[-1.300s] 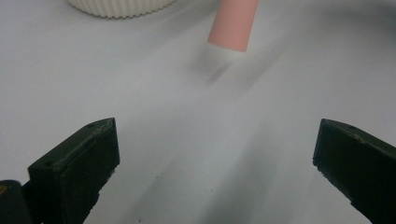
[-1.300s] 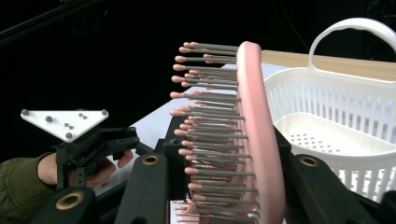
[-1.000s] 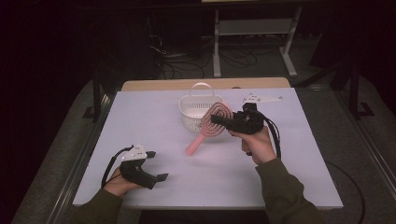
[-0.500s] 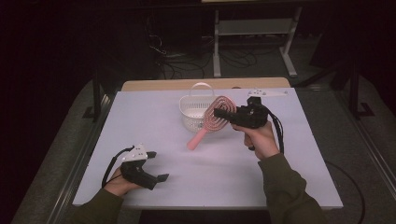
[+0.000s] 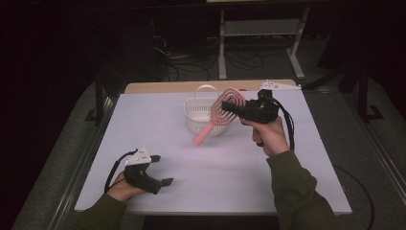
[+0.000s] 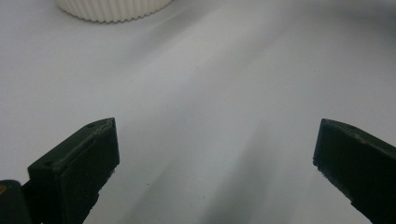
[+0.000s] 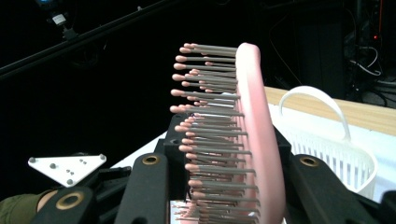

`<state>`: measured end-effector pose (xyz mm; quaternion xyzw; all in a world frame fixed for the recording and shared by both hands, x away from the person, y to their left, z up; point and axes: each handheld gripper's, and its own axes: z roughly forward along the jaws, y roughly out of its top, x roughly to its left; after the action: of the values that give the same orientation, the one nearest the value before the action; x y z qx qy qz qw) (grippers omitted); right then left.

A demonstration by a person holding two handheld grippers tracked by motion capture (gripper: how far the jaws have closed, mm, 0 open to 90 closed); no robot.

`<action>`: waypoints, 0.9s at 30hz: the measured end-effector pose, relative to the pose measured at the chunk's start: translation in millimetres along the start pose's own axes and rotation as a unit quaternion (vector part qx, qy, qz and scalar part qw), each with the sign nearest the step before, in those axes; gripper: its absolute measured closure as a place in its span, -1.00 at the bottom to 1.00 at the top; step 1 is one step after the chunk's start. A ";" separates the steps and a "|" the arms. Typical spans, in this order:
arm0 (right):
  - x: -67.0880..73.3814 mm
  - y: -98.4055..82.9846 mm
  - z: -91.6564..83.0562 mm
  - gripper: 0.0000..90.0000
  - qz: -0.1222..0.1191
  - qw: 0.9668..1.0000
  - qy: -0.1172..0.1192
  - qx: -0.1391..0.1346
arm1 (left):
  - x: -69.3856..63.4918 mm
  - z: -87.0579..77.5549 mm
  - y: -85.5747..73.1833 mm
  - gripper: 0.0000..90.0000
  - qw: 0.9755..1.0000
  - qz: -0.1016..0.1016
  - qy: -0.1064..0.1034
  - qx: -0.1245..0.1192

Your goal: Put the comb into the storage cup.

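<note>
A pink hairbrush with grey bristles hangs in the air beside a white basket with a loop handle. Its head is up and its handle slopes down to the left. My right gripper is shut on the brush head. In the right gripper view the brush stands between the jaws of that gripper, bristles to the left, with the basket behind. My left gripper lies low at the table's front left, open. Its view shows the left gripper with only bare table between the jaws.
The white table has a wooden strip along its far edge. A small white object lies at the back right corner. A metal rack and cables stand on the dark floor behind. The basket's ribbed wall is far ahead of the left gripper.
My right hand has lifted the hairbrush up and back, closer to the basket. The left hand has stayed where it was.
</note>
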<state>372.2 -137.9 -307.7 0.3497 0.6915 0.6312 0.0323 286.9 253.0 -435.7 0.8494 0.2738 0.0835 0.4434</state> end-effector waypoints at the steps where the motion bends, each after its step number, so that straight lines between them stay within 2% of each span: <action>1: 0.2 1.6 -0.1 0.40 0.000 1.000 0.000 -0.002 | 0.1 0.0 0.0 -0.99 1.000 -0.001 -0.001 0.000; 9: 1.1 15.3 -1.2 0.40 -0.004 1.000 -0.002 -0.012 | 0.8 -1.0 0.1 -0.99 1.000 -0.004 0.003 -0.003; 27: -5.2 43.8 -5.4 0.40 -0.009 0.999 -0.026 -0.040 | 1.3 -1.9 0.6 -0.99 1.000 -0.012 0.005 -0.005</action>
<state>392.8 -147.0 -269.4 0.3582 0.6679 0.6487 0.0694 287.5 254.8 -434.2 0.8434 0.2854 0.0838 0.4474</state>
